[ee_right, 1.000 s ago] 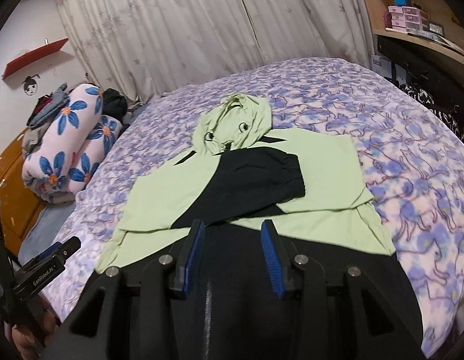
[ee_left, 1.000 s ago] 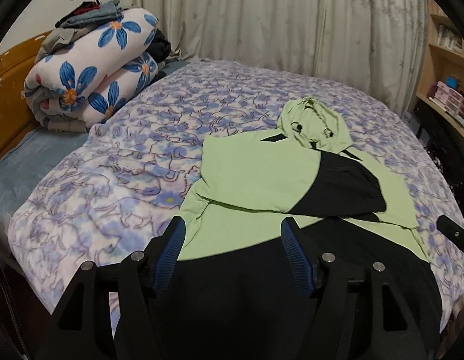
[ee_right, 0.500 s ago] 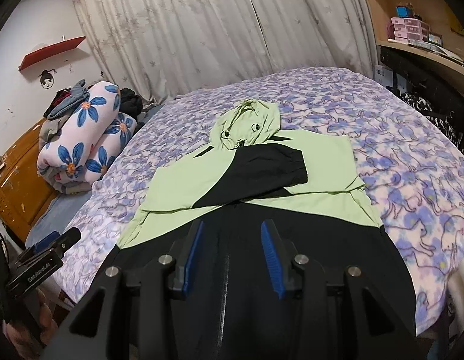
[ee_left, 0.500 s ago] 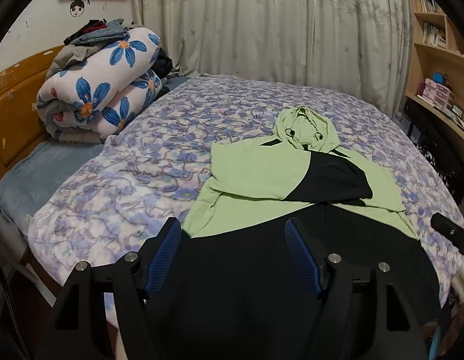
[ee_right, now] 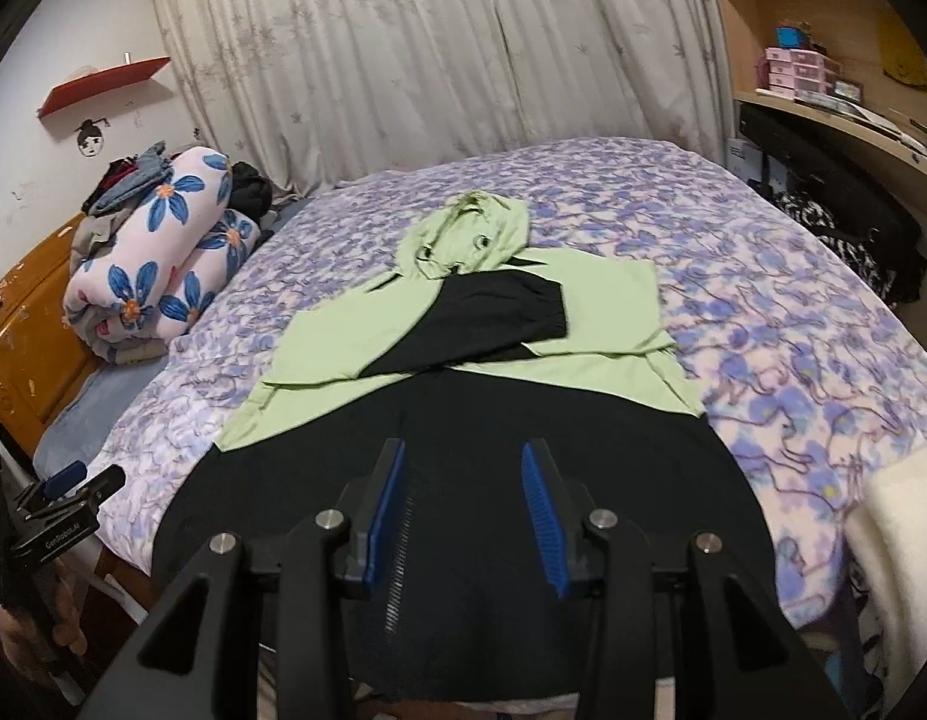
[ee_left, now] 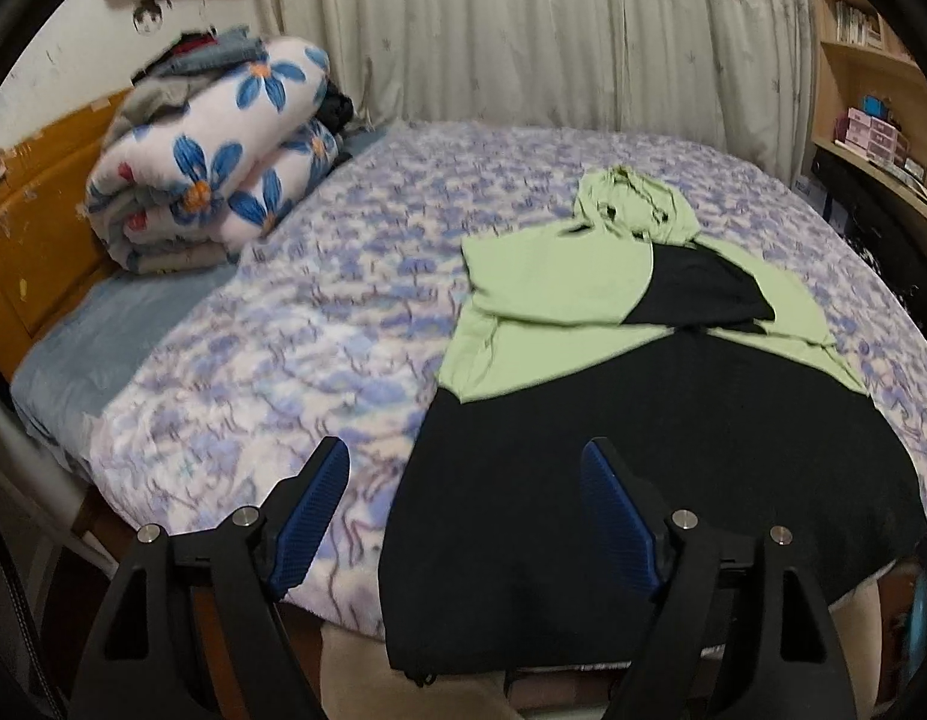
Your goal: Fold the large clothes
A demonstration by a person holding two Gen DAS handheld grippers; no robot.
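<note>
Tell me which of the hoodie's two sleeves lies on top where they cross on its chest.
The black-cuffed sleeve lies on top, its dark end across the green-and-black hoodie's chest. The other sleeve shows only plain green beneath it.

One hoodie point(ee_right: 463, 360), two grippers point(ee_right: 463, 480)

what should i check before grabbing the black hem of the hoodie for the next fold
1. Sleeves folded across the chest of the hoodie: ok, the black cuff lies over the green front.
2. Hood lying flat above the body: ok.
3. Black hem within reach: ok, it hangs over the near edge of the bed.
4. Left hand-held gripper ready: ok, open, jaws have just been opening, pads not pressing on any cloth.
5. Right hand-held gripper ready: ok, open above the black panel, gripping nothing.
6. Hem free of wrinkles: cannot tell, too dark.
</note>
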